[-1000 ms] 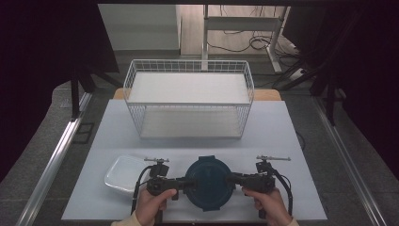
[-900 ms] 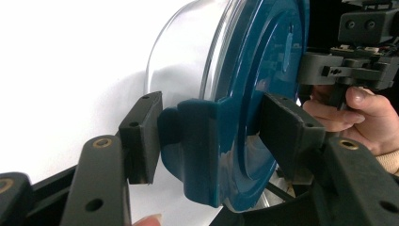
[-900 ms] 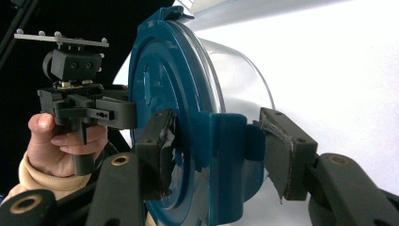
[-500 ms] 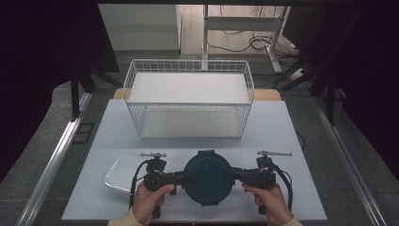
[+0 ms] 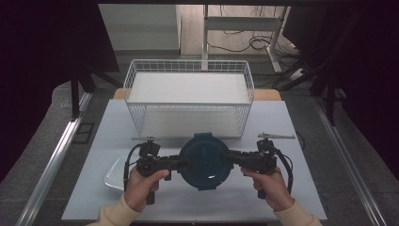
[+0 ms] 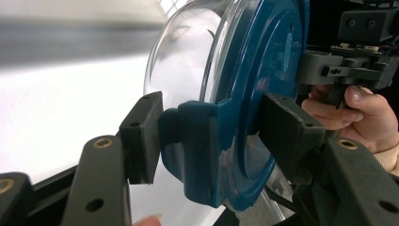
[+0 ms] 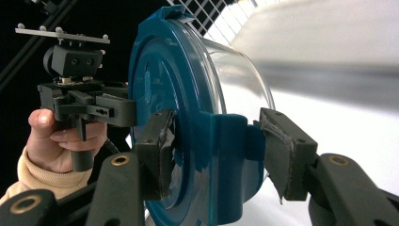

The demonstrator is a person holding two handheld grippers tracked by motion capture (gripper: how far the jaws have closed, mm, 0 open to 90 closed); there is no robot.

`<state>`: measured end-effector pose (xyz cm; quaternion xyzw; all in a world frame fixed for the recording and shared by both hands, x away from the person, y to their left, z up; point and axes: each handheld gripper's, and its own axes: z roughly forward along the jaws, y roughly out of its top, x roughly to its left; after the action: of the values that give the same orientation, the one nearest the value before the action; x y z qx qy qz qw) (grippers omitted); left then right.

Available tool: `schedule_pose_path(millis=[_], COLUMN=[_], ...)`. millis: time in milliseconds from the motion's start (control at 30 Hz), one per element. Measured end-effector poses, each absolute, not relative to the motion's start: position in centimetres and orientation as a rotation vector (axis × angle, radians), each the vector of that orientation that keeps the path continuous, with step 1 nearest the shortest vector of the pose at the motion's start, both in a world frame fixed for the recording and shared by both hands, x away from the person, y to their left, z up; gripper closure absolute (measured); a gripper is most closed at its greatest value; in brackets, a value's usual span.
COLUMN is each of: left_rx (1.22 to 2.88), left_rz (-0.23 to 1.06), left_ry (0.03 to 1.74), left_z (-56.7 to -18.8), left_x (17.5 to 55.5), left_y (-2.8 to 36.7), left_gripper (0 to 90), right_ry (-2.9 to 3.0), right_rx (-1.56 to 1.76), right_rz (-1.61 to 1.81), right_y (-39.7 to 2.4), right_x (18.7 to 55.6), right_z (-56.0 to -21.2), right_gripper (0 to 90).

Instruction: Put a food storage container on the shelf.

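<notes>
A round clear container with a dark blue lid [image 5: 205, 160] hangs above the near part of the white table [image 5: 282, 197], lid up. My left gripper [image 5: 181, 163] is shut on the blue latch at its left rim, and my right gripper [image 5: 230, 158] is shut on the latch at its right rim. In the left gripper view the black pads [image 6: 141, 136] clamp the blue latch and lid edge [image 6: 202, 150], with the clear bowl [image 6: 183, 52] beyond. In the right gripper view the pads [image 7: 282, 150] pinch the opposite latch [image 7: 221, 155] below the lid [image 7: 160, 70].
A white wire basket [image 5: 188, 104] with a white floor stands just behind the container. A white dish [image 5: 115, 174] lies on the table at the near left, under my left hand. Dark stands and cables flank the table.
Both grippers have risen together with the container clamped between them. It now sits closer to the basket's front in the high view.
</notes>
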<state>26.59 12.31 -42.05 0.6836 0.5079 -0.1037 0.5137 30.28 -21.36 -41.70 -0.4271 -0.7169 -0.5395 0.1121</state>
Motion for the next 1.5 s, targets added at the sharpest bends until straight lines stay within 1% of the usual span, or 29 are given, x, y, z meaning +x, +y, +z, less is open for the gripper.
schedule_pose_path(millis=[100, 200, 400, 833, 1000, 1200, 1367, 1500], left_rx=[1.647, 1.647, 1.618, 1.596, 1.605, 1.613, 1.614, 1.625], left_rz=[-0.228, -0.200, -0.209, -0.157, -0.140, -0.151, -0.173, -0.167], left_ry=[1.210, 1.206, 1.208, 1.173, 1.159, 1.148, 1.144, 1.134], left_z=[-40.7, -39.5, -37.9, -33.7, -32.3, -31.5, -30.8, -29.8], left_x=[27.1, 27.6, 28.8, 31.7, 33.1, 34.8, 36.9, 38.5], left_y=[12.7, 13.1, 14.0, 15.6, 15.9, 16.3, 16.8, 17.0], left_gripper=[41.2, 41.1, 41.1, 41.2, 41.3, 41.3, 41.6, 41.7], right_ry=[-2.119, -2.120, -2.139, -2.200, -2.196, -2.194, -2.190, -2.185], right_rx=[-1.235, -1.225, -1.209, -1.148, -1.144, -1.162, -1.178, -1.183], right_rz=[-1.610, -1.617, -1.634, -1.669, -1.672, -1.673, -1.678, -1.686], right_y=[-20.8, -20.5, -19.6, -17.7, -17.5, -17.1, -16.8, -16.6], right_x=[31.0, 31.4, 32.8, 36.5, 37.5, 38.8, 40.5, 41.9], right_z=[-40.0, -39.3, -37.2, -32.0, -31.0, -30.0, -29.2, -28.5], right_gripper=[47.6, 47.6, 47.6, 47.6, 47.6, 47.6, 47.6, 47.6])
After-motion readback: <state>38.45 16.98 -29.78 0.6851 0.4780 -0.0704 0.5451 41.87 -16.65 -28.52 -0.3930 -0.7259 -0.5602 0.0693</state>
